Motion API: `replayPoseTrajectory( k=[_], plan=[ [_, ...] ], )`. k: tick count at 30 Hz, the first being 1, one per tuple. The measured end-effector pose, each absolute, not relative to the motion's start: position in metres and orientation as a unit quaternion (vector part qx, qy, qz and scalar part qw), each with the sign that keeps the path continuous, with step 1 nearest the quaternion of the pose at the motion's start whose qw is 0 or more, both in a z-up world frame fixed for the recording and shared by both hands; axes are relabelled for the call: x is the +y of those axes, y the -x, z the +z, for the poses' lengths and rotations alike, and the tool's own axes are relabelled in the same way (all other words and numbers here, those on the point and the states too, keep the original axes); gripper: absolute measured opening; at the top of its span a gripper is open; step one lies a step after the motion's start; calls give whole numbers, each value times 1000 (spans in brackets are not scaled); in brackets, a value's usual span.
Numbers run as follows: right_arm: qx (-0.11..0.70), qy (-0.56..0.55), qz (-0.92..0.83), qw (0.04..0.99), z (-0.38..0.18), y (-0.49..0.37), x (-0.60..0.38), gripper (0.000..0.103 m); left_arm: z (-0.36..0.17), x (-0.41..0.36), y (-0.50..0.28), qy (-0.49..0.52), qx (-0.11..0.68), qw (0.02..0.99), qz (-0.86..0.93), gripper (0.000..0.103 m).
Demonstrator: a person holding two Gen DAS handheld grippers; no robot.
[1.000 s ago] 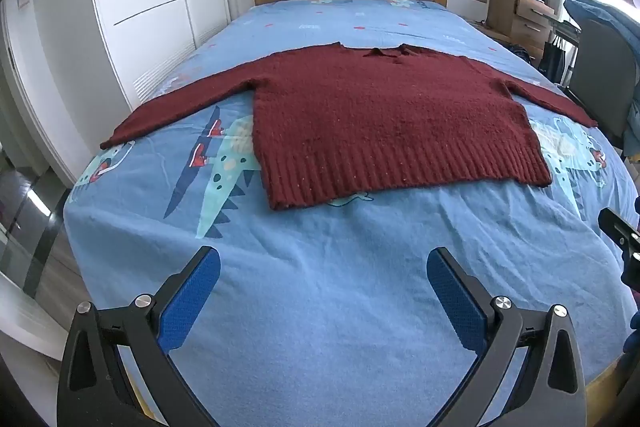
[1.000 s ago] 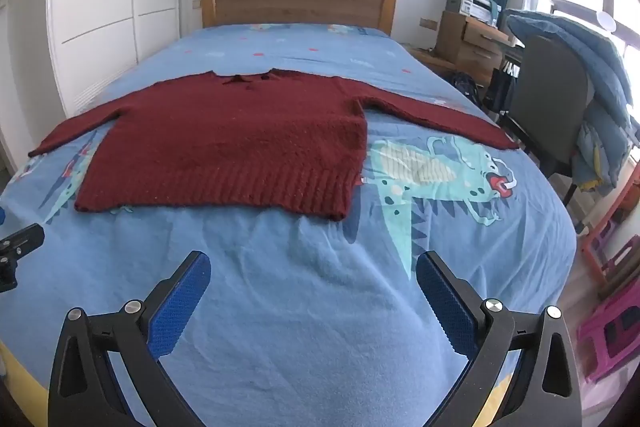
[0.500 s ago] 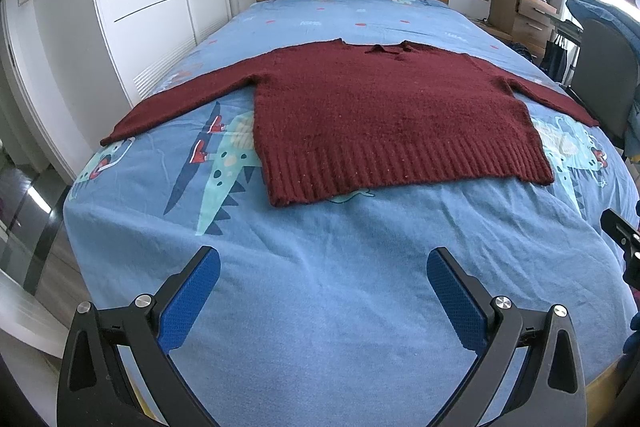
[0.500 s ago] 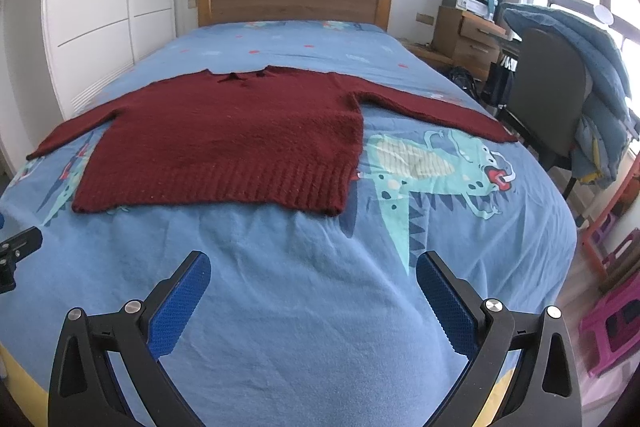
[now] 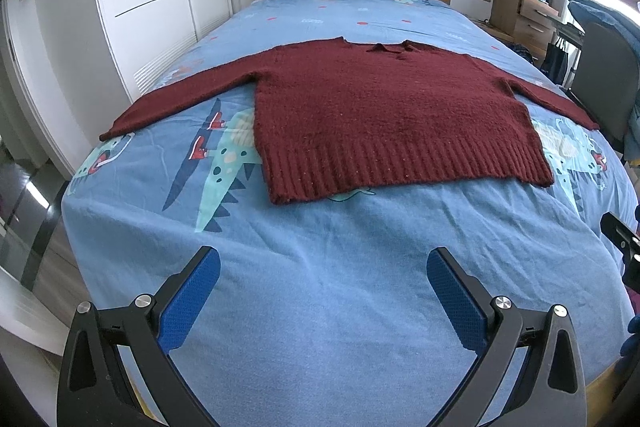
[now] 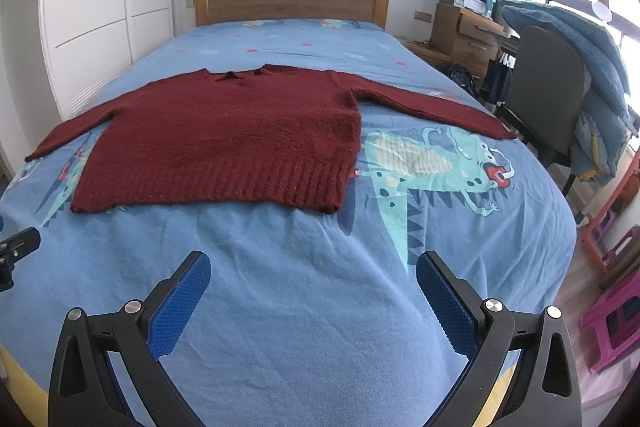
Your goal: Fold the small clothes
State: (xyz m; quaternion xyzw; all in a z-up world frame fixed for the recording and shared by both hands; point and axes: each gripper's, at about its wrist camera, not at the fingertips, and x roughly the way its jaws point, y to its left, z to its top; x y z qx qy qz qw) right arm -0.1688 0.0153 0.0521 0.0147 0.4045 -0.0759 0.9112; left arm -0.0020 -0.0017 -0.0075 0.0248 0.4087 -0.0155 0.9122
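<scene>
Nothing is folded yet, as far as I can judge. One dark red sweater [image 5: 384, 115] lies flat and fully spread on the blue bedspread [image 5: 320, 287], ahead of both my pairs of fingers, its ribbed hem [image 6: 224, 187] nearest to me and the collar farthest off. Both sleeves are stretched straight out to the sides, the left sleeve [image 5: 172, 103] running beyond my left fingers toward the bed's edge, the right sleeve [image 6: 432, 107] reaching out past my right fingers toward the chair [image 6: 548, 95].

My left gripper [image 5: 323, 267] is spread wide and holds nothing, hovering over bare bedspread short of the hem. My right gripper [image 6: 313, 269] is the same: fingers wide apart, empty, above the cloth and clear of the sweater.

So the whole job is ahead of me: sleeves to bring in over the body, then the body to double over. The knit looks thick and soft, so I expect it to sag when lifted.
</scene>
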Motion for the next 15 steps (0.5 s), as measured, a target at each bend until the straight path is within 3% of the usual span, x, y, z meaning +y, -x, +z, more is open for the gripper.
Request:
replayPoseTrajectory(
  k=[15],
  plan=[
    [404,-15,-76,911,52,169,15,103,-8,-2,3,-23,408,912,-17,102]
  ],
)
